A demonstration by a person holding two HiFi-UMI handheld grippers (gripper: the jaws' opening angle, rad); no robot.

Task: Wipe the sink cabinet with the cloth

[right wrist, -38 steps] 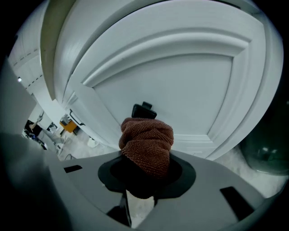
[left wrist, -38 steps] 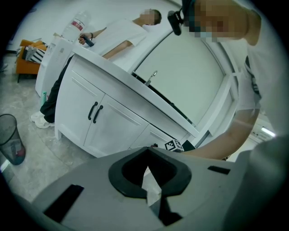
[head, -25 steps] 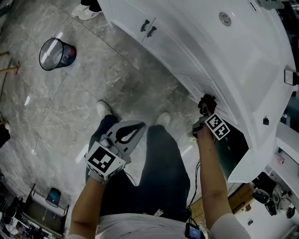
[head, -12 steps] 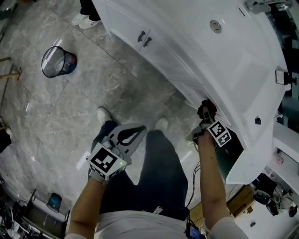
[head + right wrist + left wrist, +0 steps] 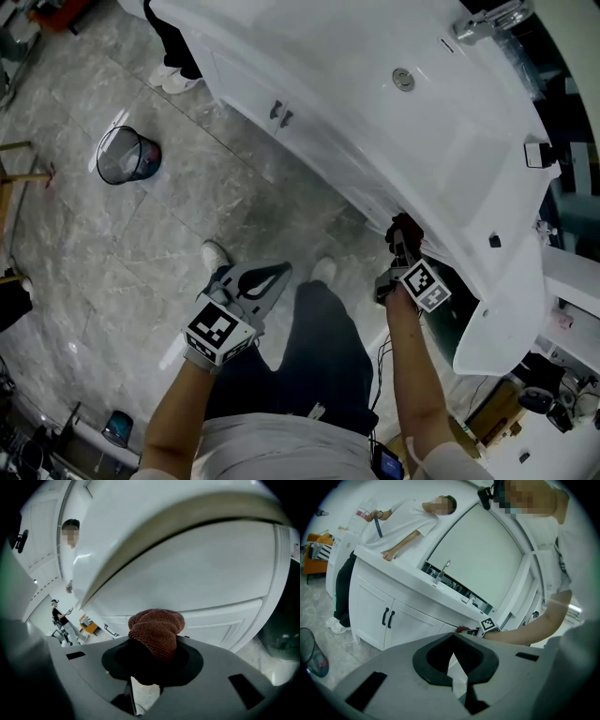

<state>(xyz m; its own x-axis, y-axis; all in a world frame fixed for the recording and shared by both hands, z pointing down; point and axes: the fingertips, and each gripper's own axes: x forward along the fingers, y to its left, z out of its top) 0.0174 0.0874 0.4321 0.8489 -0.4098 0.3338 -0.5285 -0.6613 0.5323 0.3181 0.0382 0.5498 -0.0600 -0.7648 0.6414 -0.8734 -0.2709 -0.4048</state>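
Head view looks steeply down on my two arms and the white sink cabinet that runs across the upper right. My right hand-held gripper is up at the cabinet front, just under the lip of the counter, and its jaws are clamped on a bunched reddish-brown cloth. Right gripper view confirms this: the cloth bulges out past the dark pads of the right hand-held gripper, with a white panelled front right behind it (touching it, as far as I can tell). Beside that hand the cabinet shows a dark opening.

My left hand-held gripper hangs over my legs, well apart from the cabinet. Its jaws are together at the tips and carry nothing. In the left gripper view, the left hand-held gripper frames only floor and cabinet beyond.

On the counter sits the sink, with a tap at its far side. Two dark door handles mark the cabinet doors further along. A mesh bin stands on the grey marbled floor, well apart from my shoes. Another person leans on the counter's far end.
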